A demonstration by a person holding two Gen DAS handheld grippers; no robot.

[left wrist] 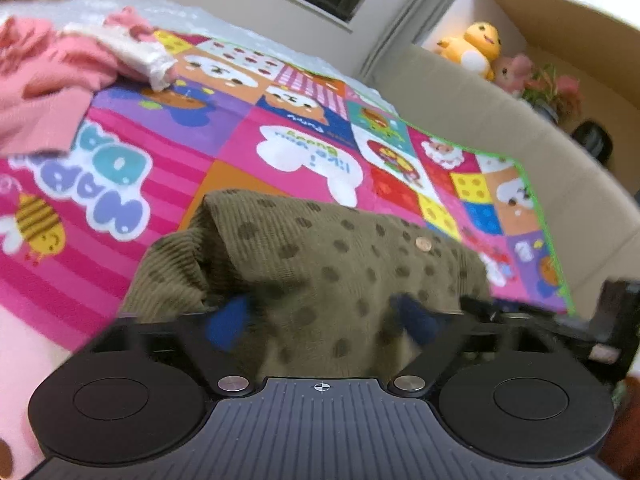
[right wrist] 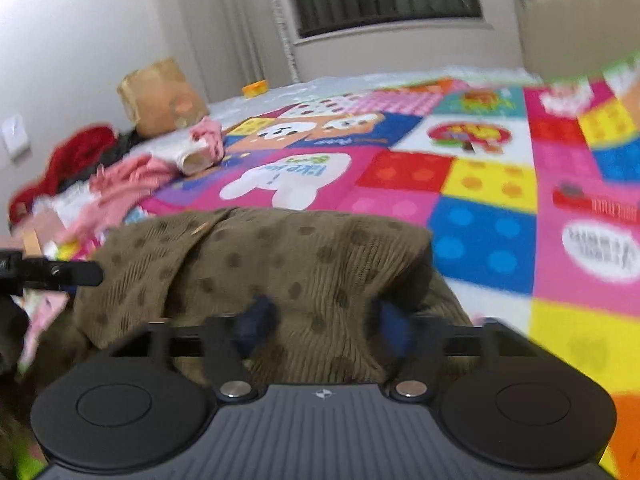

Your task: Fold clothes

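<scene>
An olive-green ribbed garment with dark dots (left wrist: 320, 256) hangs bunched in front of both cameras, above the colourful play mat (left wrist: 248, 148). My left gripper (left wrist: 320, 322) is shut on a thick fold of it, and cloth covers part of the blue fingertips (left wrist: 226, 324). A small round button (left wrist: 421, 244) shows on the fabric. In the right wrist view the same garment (right wrist: 280, 256) fills the gap of my right gripper (right wrist: 325, 324), which is shut on it. The left gripper's black body (right wrist: 52, 272) shows at the garment's left edge.
A pile of pink and white clothes (left wrist: 60, 72) lies at the mat's far left, with red cloth (right wrist: 76, 156) and a brown bag (right wrist: 160, 96) behind it. A beige sofa (left wrist: 500, 128) with plush toys (left wrist: 476, 48) borders the mat's right side. Window and wall lie beyond.
</scene>
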